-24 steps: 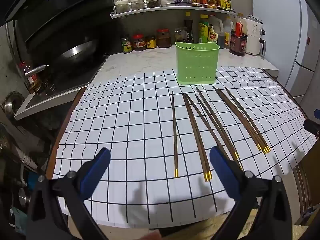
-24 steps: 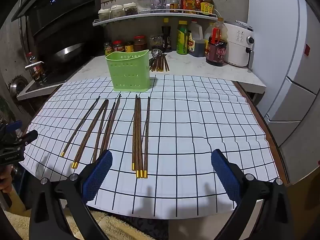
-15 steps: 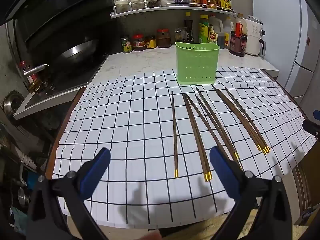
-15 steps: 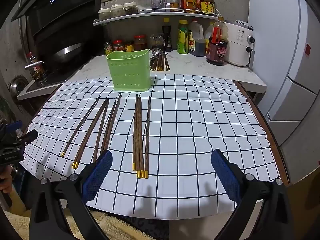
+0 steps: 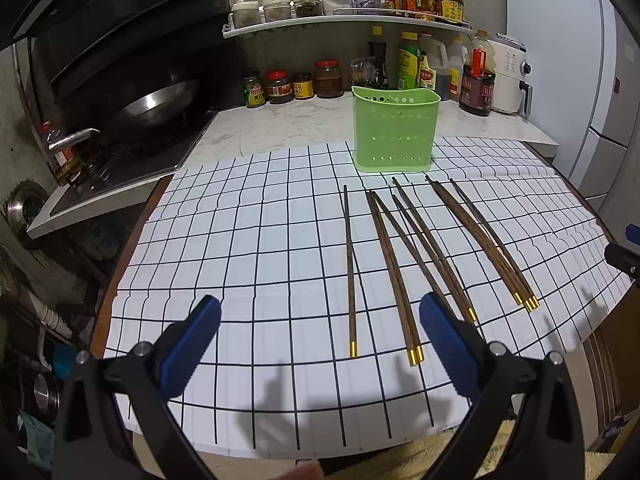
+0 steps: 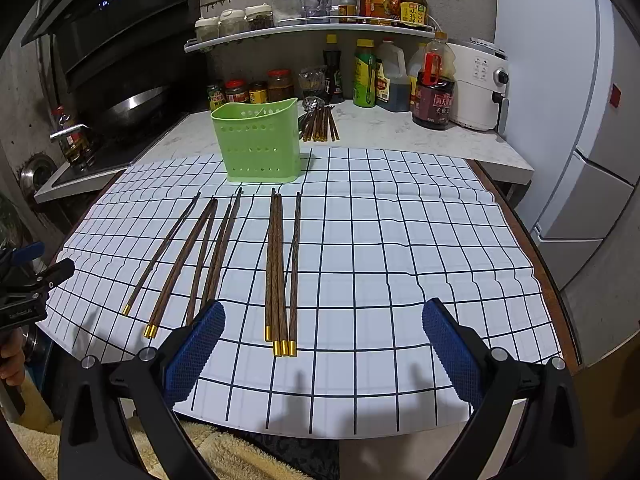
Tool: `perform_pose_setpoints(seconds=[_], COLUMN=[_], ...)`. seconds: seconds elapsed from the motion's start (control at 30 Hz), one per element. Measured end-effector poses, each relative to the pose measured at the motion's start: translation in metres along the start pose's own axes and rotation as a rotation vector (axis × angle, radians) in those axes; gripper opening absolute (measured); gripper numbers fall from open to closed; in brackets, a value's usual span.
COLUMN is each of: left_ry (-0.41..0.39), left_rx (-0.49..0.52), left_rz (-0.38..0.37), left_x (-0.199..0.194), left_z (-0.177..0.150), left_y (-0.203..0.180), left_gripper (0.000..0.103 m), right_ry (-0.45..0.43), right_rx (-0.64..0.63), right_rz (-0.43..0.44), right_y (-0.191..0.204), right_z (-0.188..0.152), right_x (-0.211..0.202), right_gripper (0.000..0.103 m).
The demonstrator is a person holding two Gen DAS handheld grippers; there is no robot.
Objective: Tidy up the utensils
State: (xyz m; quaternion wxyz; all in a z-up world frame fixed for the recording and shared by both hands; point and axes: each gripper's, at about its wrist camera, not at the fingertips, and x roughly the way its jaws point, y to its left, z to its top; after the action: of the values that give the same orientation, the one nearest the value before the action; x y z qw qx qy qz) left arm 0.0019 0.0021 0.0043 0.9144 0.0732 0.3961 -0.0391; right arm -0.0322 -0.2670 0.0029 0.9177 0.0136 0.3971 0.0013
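In the right wrist view, the near ends of two brown wooden chopsticks with gold tips [image 6: 200,276] vanish behind the right tool's blue-padded finger [image 6: 196,348]. The pale green perforated plastic holder's [image 6: 260,142] inside is hidden by its walls. Jar labels [image 5: 280,90] at the tabletop's far edge are too small to read.

chopsticks [image 5: 400,256] on cloth [image 5: 256,248], holder [image 5: 394,128] behind

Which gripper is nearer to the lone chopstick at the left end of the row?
Left. The left gripper is open, the lone chopstick lying just ahead between its fingers. The right gripper sits farther right, facing the rightmost chopstick group.
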Motion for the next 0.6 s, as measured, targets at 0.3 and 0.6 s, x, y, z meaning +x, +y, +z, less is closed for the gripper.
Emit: perform_pose_setpoints(seconds=[0.3, 0.6], left_ry=[-0.002, 0.0], left_rx=[-0.003, -0.005], left_rz=[0.0, 0.001], left_x=[-0.0007, 0.0003], left_z=[-0.0002, -0.0013], left_y=[0.0019, 0.0041], left_gripper=[0.097, 0.097], right_ry=[0.001, 0.002], right_rx=[0.007, 0.004], right_rz=[0.0, -0.002], right_y=[-0.0013, -0.0008], right_z=[-0.0009, -0.0005], right_x=[0.0001, 0.0003], right_gripper=[0.097, 0.097])
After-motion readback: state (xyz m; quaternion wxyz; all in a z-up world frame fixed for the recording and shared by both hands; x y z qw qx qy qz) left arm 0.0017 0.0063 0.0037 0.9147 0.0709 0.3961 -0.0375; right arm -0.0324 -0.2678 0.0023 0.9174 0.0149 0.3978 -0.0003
